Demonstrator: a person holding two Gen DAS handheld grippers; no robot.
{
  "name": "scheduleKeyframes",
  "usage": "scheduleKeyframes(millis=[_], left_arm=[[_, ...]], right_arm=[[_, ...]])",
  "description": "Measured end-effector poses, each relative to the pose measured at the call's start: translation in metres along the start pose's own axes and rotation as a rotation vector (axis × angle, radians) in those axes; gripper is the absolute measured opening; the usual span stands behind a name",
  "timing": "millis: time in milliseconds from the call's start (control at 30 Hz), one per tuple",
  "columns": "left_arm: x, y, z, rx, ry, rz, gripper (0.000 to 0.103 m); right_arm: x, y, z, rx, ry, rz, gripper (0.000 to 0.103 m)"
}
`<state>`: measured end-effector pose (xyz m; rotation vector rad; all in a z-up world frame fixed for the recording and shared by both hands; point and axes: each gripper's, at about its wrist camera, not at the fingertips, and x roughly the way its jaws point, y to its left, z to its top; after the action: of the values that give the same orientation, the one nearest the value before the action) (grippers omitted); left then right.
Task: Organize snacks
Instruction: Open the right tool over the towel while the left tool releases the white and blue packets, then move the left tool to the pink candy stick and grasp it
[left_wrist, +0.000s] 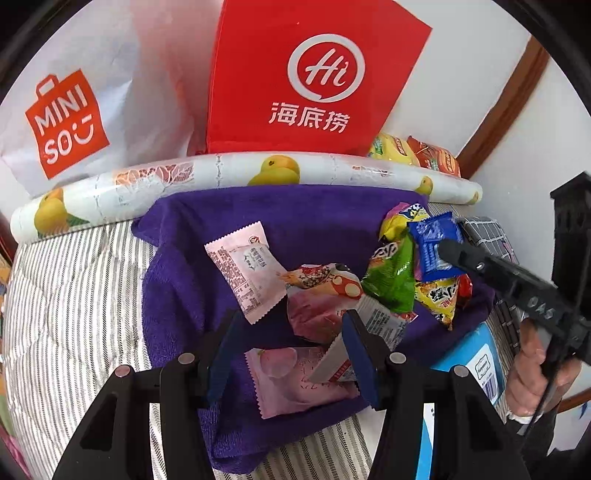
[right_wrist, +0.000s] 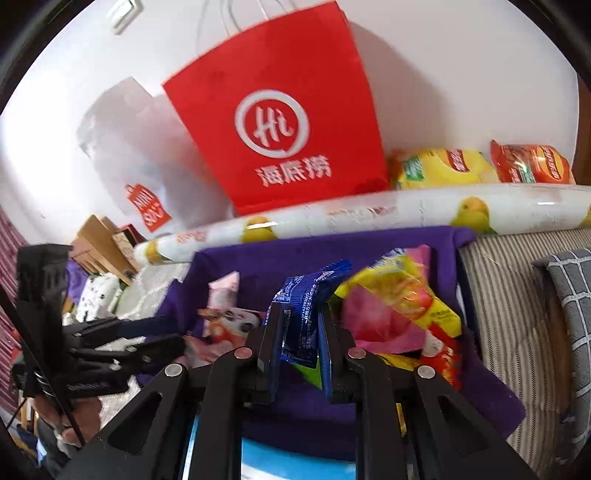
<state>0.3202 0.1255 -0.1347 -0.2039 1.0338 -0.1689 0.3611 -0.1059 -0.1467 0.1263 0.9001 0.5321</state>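
Observation:
Several snack packets lie on a purple towel (left_wrist: 192, 280). My right gripper (right_wrist: 299, 317) is shut on a blue packet (right_wrist: 295, 325), lifted a little above the pile. In the left wrist view the same gripper (left_wrist: 445, 251) pinches the blue packet (left_wrist: 432, 240) beside a green bag (left_wrist: 391, 277) and a yellow packet (left_wrist: 437, 299). My left gripper (left_wrist: 291, 350) stands open over a pink packet (left_wrist: 291, 384), with a silver-edged packet (left_wrist: 332, 360) against its right finger. A pale pink packet (left_wrist: 240, 273) lies further back. In the right wrist view the left gripper (right_wrist: 173, 334) is at the left.
A red paper bag (left_wrist: 310, 81) and a white Miniso bag (left_wrist: 74, 122) stand against the wall behind a pear-printed roll (left_wrist: 240, 173). Yellow (right_wrist: 443, 168) and red (right_wrist: 532, 164) chip bags lie behind the roll. A blue box (left_wrist: 476, 354) and a grey checked cloth (right_wrist: 569, 295) flank the towel on striped bedding (left_wrist: 74, 295).

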Motion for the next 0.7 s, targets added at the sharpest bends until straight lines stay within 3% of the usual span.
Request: scheduleKeyframes(millis=[433, 600, 700], left_arm=[[-0.005, -0.001, 0.000, 0.009, 0.016, 0.029, 0.054], [-0.024, 0.002, -0.006, -0.016, 0.002, 0.026, 0.057], [-0.042, 0.001, -0.014, -0.014, -0.016, 0.037, 0.058]], right_arm=[[0.005, 0.006, -0.007, -0.075, 0.032, -0.133, 0.020], [-0.011, 0.012, -0.011, -0.091, 0.010, -0.174, 0.034], [-0.028, 0.018, -0.016, -0.088, -0.010, -0.173, 0.036]])
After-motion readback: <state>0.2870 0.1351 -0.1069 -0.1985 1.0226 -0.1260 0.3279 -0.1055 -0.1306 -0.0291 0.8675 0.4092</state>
